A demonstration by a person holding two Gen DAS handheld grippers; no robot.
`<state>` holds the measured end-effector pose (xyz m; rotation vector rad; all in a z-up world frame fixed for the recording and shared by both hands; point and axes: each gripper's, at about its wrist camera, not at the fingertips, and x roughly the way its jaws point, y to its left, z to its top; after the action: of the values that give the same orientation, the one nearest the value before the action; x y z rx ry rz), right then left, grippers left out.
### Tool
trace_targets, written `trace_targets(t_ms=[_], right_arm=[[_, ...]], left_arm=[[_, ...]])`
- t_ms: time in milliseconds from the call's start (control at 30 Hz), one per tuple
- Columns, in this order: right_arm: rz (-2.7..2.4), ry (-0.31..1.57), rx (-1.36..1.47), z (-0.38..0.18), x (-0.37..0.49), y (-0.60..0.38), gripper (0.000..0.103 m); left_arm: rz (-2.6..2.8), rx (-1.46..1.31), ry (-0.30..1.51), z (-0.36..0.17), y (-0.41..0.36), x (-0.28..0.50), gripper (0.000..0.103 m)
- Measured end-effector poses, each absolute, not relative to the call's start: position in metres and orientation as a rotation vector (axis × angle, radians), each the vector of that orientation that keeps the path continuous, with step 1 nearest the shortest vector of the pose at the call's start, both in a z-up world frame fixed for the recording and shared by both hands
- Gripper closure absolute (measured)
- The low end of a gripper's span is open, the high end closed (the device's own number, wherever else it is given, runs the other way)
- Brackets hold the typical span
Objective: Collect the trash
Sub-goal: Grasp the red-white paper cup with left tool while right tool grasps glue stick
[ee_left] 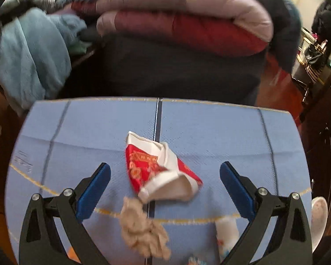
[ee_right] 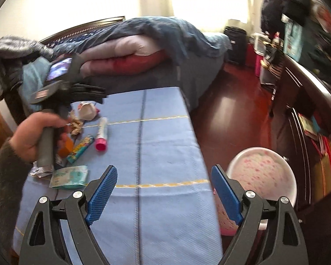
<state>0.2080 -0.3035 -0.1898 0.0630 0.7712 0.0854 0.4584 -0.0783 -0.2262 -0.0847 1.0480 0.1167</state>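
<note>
A crushed red-and-white paper cup point(ee_left: 163, 170) lies on the blue cloth point(ee_left: 209, 128). My left gripper point(ee_left: 165, 166) hovers over it, open wide, its blue pads point(ee_left: 94, 190) standing clear of the cup on both sides. A crumpled brown tissue point(ee_left: 141, 227) and a white tube point(ee_left: 227, 227) lie nearer to me. In the right wrist view my right gripper point(ee_right: 164, 169) is open over bare cloth point(ee_right: 165, 132) with nothing between its fingers. The trash lies to its left: cup point(ee_right: 87, 110), tissue point(ee_right: 76, 124), pink-capped tube point(ee_right: 101, 137), colourful wrapper point(ee_right: 80, 149), wipes pack point(ee_right: 69, 176).
A white bin with pink speckles point(ee_right: 262, 176) stands on the red floor right of the table. A hand point(ee_right: 33, 132) grips the left gripper's handle. A bed with folded quilts point(ee_left: 183, 22) lies behind the table. Dark cabinets point(ee_right: 309, 110) line the right side.
</note>
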Motion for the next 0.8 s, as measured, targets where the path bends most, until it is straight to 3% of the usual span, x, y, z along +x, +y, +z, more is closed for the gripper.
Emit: trace_targets(t_ms=[67, 133, 167, 233, 333, 400, 800], right_arm=[[0.098, 0.773, 0.045, -0.191, 0.215, -0.293, 0.016], [0.112, 0.775, 0.035, -0.194, 0.226, -0.284, 0.016], [0.12, 0.777, 0.034, -0.195, 0.232, -0.279, 0.016], [0.148, 0.79, 0.043, -0.2, 0.249, -0.269, 0.016], [0.185, 0.825, 0.069, -0.209, 0.276, -0.254, 0.018], [0.201, 0.85, 0.079, -0.215, 0.291, -0.245, 0.022], [0.248, 0.947, 0.044, -0.242, 0.328, -0.202, 0.046]], left_arm=[[0.116, -0.096, 1.071, -0.236, -0.077, 0.463, 0.005], [0.093, -0.133, 1.101, -0.241, -0.074, 0.466, 0.02], [0.098, -0.125, 1.096, -0.24, -0.074, 0.466, 0.022], [0.101, -0.095, 1.097, -0.241, -0.076, 0.465, 0.036], [0.08, -0.086, 1.084, -0.239, -0.079, 0.462, 0.047], [0.055, -0.108, 1.074, -0.236, -0.08, 0.455, 0.051], [0.027, -0.123, 0.908, -0.172, -0.05, 0.408, 0.051]])
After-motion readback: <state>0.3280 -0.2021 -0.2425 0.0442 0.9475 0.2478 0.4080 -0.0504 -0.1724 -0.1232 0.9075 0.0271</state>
